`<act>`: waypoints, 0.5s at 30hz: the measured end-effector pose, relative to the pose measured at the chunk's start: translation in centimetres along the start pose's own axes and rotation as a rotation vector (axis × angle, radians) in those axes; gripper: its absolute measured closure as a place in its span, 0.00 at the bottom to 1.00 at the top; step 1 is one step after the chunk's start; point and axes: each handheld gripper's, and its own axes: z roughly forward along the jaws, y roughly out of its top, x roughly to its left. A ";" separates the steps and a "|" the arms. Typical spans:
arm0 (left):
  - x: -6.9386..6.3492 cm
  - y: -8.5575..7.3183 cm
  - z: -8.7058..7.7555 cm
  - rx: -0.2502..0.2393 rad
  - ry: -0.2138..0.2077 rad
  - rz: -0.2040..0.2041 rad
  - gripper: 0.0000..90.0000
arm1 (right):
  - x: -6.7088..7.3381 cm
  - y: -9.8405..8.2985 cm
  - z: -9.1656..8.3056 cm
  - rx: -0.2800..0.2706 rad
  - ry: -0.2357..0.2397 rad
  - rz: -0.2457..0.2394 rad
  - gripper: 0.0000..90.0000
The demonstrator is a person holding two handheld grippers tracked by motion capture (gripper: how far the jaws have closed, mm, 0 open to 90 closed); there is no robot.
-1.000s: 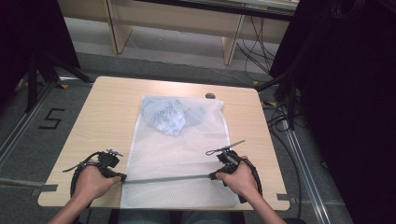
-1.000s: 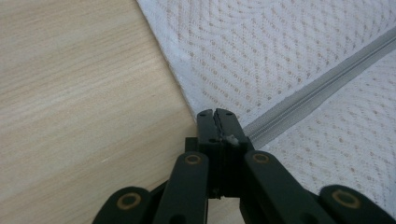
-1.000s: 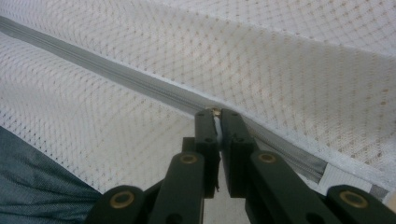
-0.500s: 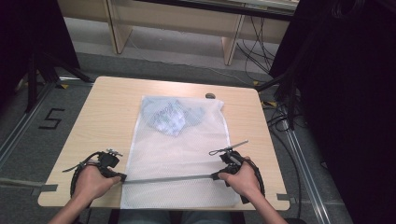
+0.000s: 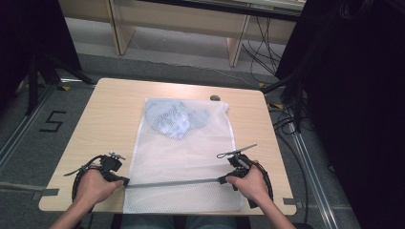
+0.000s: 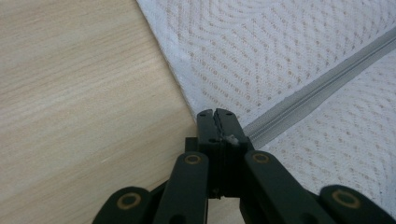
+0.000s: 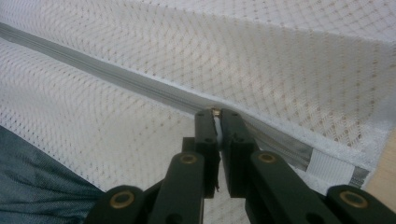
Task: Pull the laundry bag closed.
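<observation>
Both claws, my left claw (image 6: 218, 113) and right claw (image 7: 217, 112), were clamped on the grey zipper (image 5: 174, 182) of the white mesh laundry bag (image 5: 181, 157) lying on the wooden desk (image 5: 110, 109), blue cloth (image 5: 174, 119) already inside, zipper seemingly closed end to end.

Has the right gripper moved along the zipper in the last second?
No. The right gripper sits at the same spot on the zipper, equally far from the table's right edge.
</observation>
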 end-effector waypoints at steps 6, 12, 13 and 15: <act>0.0 0.0 0.0 0.000 0.003 0.002 0.99 | -0.2 -0.1 -0.1 -0.007 -0.001 0.005 0.97; 0.0 0.0 0.0 -0.004 0.001 0.000 0.99 | -0.8 -0.3 -0.2 -0.007 -0.005 0.017 0.97; 0.0 0.0 0.0 -0.004 0.001 0.001 0.99 | -0.8 -0.3 -0.3 -0.004 -0.005 0.016 0.97; 0.0 0.0 0.0 -0.003 0.001 0.001 0.99 | -0.9 -0.3 -0.4 -0.008 -0.014 0.021 0.97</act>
